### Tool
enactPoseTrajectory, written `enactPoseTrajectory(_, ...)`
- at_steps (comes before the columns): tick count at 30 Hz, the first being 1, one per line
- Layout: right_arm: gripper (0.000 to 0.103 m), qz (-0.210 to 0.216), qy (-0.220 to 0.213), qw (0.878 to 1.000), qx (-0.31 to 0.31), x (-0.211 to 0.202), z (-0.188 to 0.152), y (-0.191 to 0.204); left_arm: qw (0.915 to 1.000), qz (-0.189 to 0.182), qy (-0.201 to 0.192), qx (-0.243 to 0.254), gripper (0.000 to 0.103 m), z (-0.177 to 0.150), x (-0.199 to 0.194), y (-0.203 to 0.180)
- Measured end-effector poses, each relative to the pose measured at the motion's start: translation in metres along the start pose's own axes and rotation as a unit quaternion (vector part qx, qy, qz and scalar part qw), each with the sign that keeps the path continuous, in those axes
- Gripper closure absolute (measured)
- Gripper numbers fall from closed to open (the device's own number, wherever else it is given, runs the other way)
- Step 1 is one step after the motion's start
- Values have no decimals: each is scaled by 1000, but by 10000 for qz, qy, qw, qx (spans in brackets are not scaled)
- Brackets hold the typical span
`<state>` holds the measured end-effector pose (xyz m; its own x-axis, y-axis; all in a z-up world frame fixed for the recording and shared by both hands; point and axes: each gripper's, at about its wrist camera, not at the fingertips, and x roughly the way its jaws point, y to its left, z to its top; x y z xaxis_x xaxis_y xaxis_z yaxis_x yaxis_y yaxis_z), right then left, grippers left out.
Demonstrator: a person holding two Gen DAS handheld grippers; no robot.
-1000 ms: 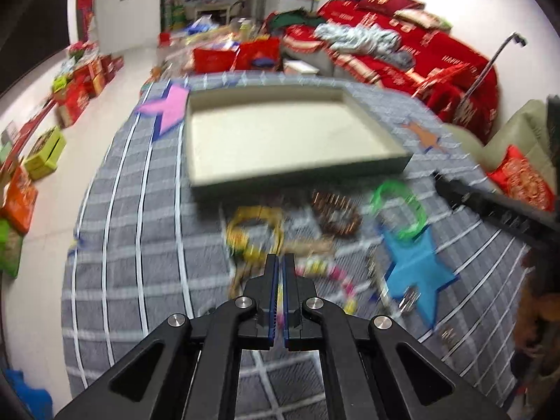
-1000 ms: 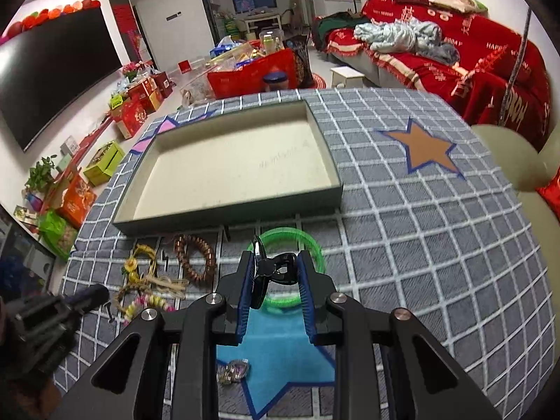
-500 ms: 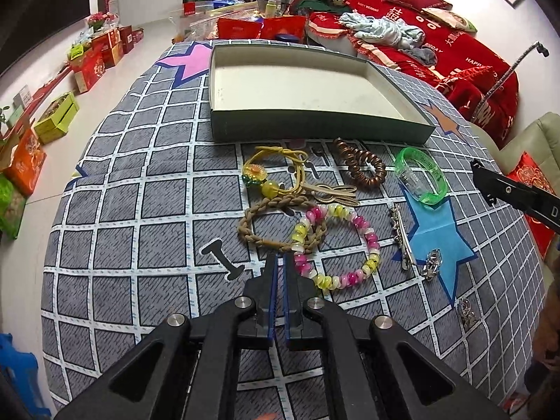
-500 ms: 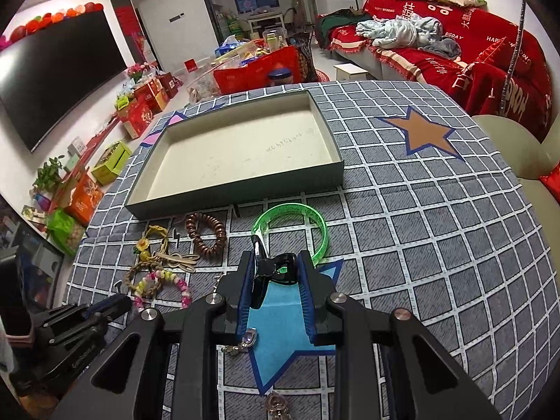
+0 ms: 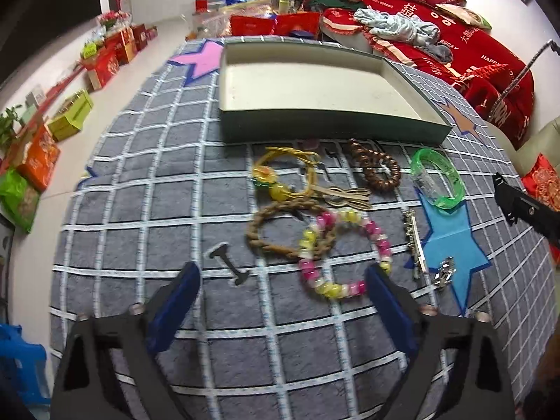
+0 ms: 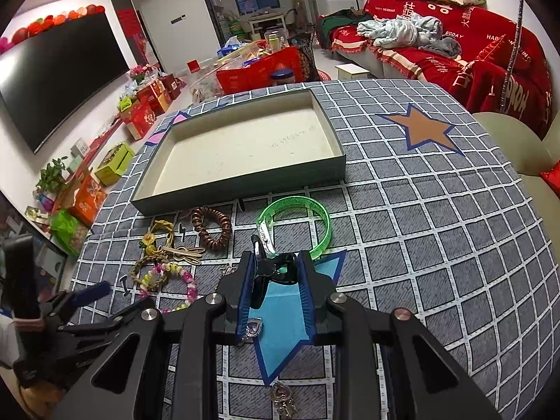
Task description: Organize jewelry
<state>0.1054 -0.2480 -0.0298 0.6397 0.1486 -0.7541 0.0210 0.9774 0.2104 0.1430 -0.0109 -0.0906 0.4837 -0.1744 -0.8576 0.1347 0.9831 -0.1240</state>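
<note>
Since half a second ago your left tool (image 5: 280, 290) has spread wide, its jaws straddling the near edge of the pink-and-yellow bead bracelet (image 5: 344, 250) on the worktop (image 5: 140, 217). Your right tool (image 6: 276, 281) stays clamped on a black clip (image 6: 276, 267), low over the blue star (image 6: 283, 325). Beyond lie one braided ring (image 5: 287, 229), one yellow cord piece (image 5: 283, 175), one brown coil (image 5: 378, 169), one green bangle (image 5: 439, 183). Farthest, one tray (image 6: 245, 189), bare inside. The red sofa throw (image 6: 451, 49) reads "BIGDAY".
</note>
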Motion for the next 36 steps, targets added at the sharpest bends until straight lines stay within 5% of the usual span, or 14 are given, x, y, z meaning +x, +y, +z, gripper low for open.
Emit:
enactPoseTrajectory(5, 76, 2, -42, 10000, 48, -4, -2, -2, 9999, 110, 88, -28, 25, 1, 25, -14)
enactPoseTrajectory(9, 76, -11, -59, 9999, 117, -6, -2, -5, 9998, 139, 61, 160, 77, -1, 31, -35)
enactPoseTrajectory(20, 76, -8, -167, 9998, 142, -11, 6, -7, 9963, -756, -345, 229, 77, -1, 4, -52)
enactPoseTrajectory(28, 76, 77, -266, 9996, -33, -4, 42, 2, 9917, -1076, -654, 258, 77, 52, -47, -28)
enactPoseTrajectory(36, 76, 103, -175, 9997, -155, 42, 101, 8, 9904, -923, -984, 317, 77, 127, -43, -9)
